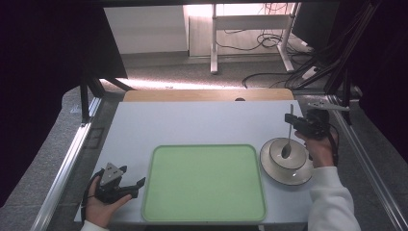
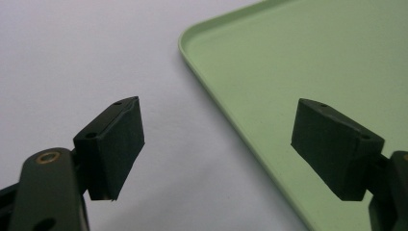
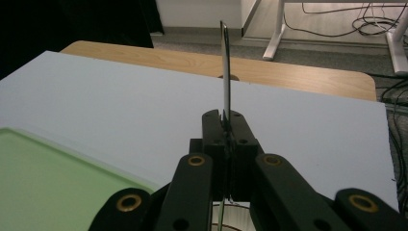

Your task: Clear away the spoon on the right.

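While the left gripper rests on the matte pale desk with its blocky black fingers spread apart and empty, a smooth green rounded-corner tray lies just beside it. Farther right, the right gripper clenches a thin metal spoon, its bowl dipping into a glossy round bowl.

1 tray, 1 bowl, 1 spoon

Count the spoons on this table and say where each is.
1. The spoon is clamped in the right gripper, its bowl resting in the dish right of the green tray.
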Tool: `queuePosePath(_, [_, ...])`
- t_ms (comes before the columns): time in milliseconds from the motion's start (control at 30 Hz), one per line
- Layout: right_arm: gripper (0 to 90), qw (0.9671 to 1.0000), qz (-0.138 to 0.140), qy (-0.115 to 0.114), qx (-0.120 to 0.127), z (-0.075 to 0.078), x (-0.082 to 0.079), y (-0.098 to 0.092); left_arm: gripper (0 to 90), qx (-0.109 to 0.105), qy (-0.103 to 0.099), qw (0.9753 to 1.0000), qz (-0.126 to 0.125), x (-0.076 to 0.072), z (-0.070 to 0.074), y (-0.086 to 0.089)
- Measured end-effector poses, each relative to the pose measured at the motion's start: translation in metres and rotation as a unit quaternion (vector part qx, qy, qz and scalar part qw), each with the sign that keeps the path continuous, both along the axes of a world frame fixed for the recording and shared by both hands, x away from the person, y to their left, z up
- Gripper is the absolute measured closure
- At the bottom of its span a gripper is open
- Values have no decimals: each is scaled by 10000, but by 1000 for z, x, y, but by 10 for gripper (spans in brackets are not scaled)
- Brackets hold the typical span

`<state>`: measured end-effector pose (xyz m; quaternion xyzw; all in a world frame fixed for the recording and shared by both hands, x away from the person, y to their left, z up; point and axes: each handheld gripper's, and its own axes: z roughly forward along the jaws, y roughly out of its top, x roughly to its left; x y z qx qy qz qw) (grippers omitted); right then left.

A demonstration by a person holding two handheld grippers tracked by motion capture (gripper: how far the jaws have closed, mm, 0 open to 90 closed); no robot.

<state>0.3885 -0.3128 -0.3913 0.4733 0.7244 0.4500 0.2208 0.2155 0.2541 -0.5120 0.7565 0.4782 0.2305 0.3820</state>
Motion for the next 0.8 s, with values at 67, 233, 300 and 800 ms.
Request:
queuePosePath(67, [894, 10000, 11, -23, 20, 1, -1, 0, 185, 3, -12, 10000, 4, -1, 1, 0])
queuePosePath(233, [893, 9998, 84, -126, 85, 8, -5, 3, 185, -13, -26, 10000, 25, -1, 1, 1])
queuePosePath(300, [894, 9997, 126, -170, 110, 11, -7, 4, 185, -12, -13, 10000, 22, 0, 0, 0])
queuePosePath(800, [894, 9979, 390, -463, 246, 28, -21, 16, 185, -21, -35, 10000, 26, 0, 1, 1])
